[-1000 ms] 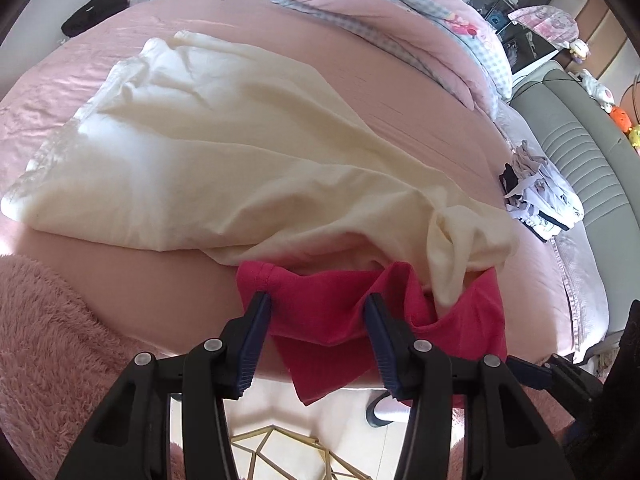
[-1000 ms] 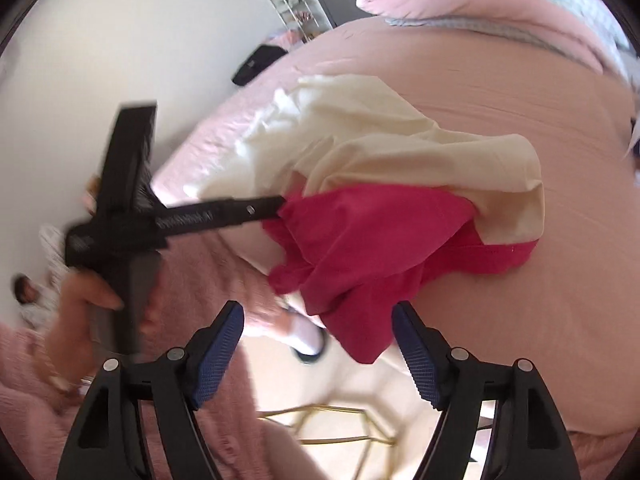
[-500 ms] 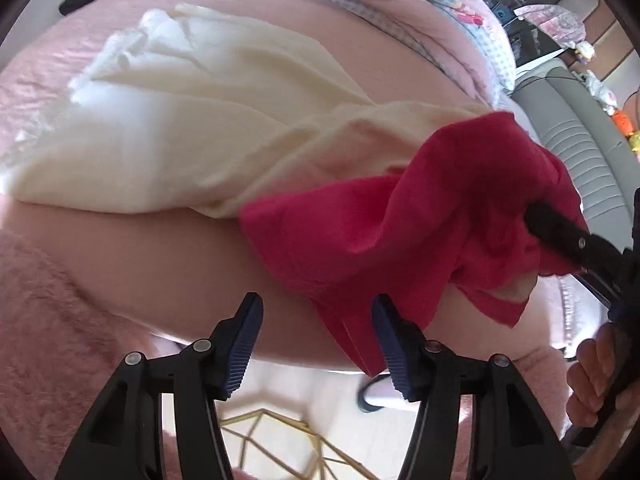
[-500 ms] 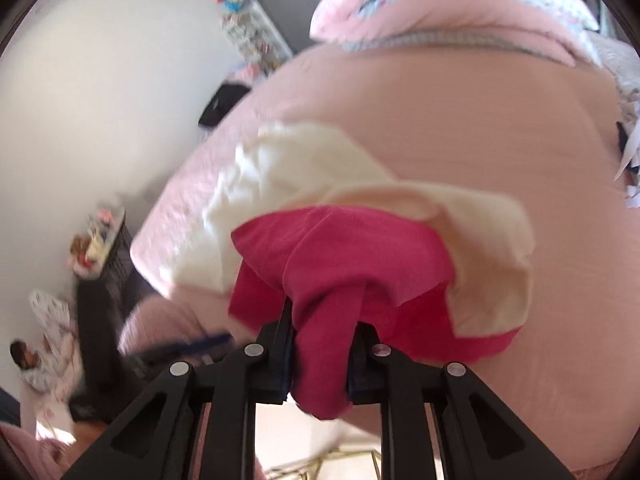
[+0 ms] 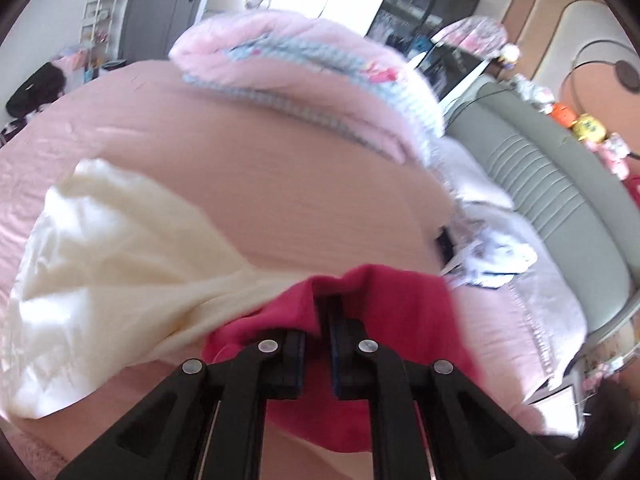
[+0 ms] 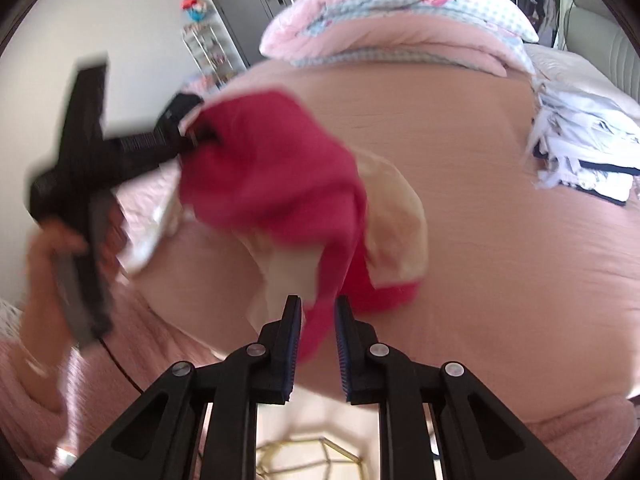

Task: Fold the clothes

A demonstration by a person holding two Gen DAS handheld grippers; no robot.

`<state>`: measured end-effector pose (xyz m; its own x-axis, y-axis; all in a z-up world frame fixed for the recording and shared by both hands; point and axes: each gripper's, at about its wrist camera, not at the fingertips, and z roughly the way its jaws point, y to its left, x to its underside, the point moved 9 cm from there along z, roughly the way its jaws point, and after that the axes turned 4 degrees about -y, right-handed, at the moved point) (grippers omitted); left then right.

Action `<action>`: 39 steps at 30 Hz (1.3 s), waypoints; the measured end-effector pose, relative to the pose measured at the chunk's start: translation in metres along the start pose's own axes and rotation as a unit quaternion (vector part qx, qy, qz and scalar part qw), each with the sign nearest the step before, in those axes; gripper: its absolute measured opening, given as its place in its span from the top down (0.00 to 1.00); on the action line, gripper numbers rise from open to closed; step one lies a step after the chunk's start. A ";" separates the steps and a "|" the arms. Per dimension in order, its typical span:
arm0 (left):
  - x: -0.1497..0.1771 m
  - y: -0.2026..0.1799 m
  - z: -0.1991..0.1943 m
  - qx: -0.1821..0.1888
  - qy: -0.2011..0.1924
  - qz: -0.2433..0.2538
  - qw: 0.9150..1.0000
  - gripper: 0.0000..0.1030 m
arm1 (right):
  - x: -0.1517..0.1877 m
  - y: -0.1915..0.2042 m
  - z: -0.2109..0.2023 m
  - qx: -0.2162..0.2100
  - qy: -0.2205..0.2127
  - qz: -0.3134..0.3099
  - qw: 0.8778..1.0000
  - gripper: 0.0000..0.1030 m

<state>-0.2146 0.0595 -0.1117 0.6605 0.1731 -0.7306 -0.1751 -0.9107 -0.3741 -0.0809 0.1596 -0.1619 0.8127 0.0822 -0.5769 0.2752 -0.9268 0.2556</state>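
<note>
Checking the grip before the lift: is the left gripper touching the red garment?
Touching. In the left wrist view the left gripper is shut on a fold of the red garment, its pads pinching the cloth.

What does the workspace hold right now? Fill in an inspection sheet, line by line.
Surface: pink bed, sheet bare in the middle.
Job's things: red garment lifted off the bed; cream garment partly under it.
Clutter: folded quilt at the far end; white clothes pile at the right.
Grippers: left claw shut on the red garment; right claw shut on its hanging edge.
Cables: nothing seen.
Surroundings: grey headboard, dark door.
</note>
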 end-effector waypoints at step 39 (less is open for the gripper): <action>0.123 -0.014 0.006 0.116 0.078 -0.138 0.981 0.43 | -0.139 0.110 -0.038 -0.238 -0.058 0.048 0.968 0.92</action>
<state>-0.1356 0.0958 -0.1994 0.8061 0.3251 -0.4945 -0.1238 -0.7245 -0.6781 -0.1441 0.0607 -0.0238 0.7908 -0.0630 -0.6089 0.4296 -0.6516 0.6252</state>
